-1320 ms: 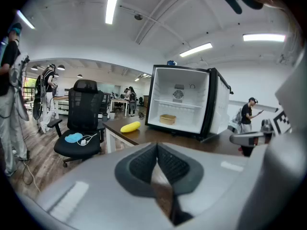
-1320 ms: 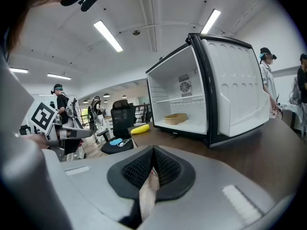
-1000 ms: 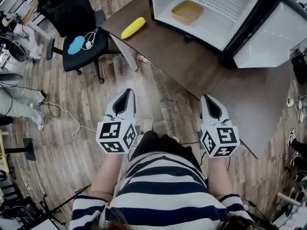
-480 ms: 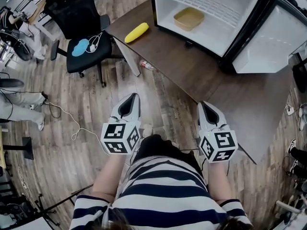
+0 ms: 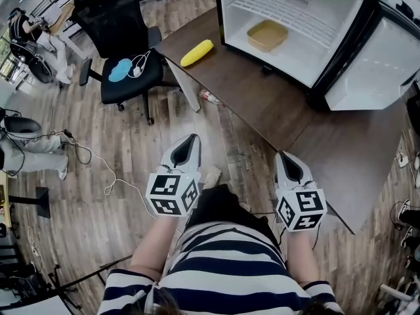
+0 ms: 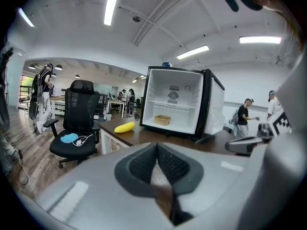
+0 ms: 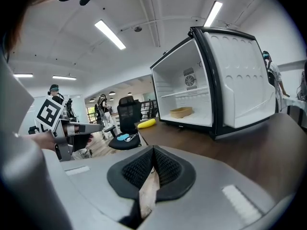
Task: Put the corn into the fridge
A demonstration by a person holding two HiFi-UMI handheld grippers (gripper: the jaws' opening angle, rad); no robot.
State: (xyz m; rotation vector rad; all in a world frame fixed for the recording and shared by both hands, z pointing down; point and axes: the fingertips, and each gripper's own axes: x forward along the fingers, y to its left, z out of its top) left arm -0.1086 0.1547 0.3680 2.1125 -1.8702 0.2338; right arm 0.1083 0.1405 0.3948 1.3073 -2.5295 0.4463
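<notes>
A person in a striped shirt is holding the left gripper [image 5: 191, 138] and the right gripper [image 5: 287, 156] low in front of the body. Both are pointing forward over the wooden floor [image 5: 118, 149]. On each gripper the ribbed pads are meeting at the tips with nothing caught between them, so both are empty.

Ahead, a dark wooden desk [image 5: 262, 104] is carrying everything the task needs. The corn [image 5: 197, 52], a plain yellow cob, is lying on its side near the desk's left corner. It is well apart from both grippers and near a black office chair [image 5: 115, 18]. To the right of the corn, the mini fridge [image 5: 298, 61] is standing on the same desk. Its fridge door [image 5: 377, 64] is hanging wide open to the right, and a tan tray [image 5: 267, 35] is sitting on the fridge floor below a wire shelf.

The job looks to be only starting, with the approach to the desk not yet made. The cob is probably light and firm, but its rounded, tapering body is likely to roll or squirm out of a careless pinch. The safest hold would be across its thick middle, with the jaws opened wide first and set square to its length. The left gripper is the one on the corn's side.
</notes>
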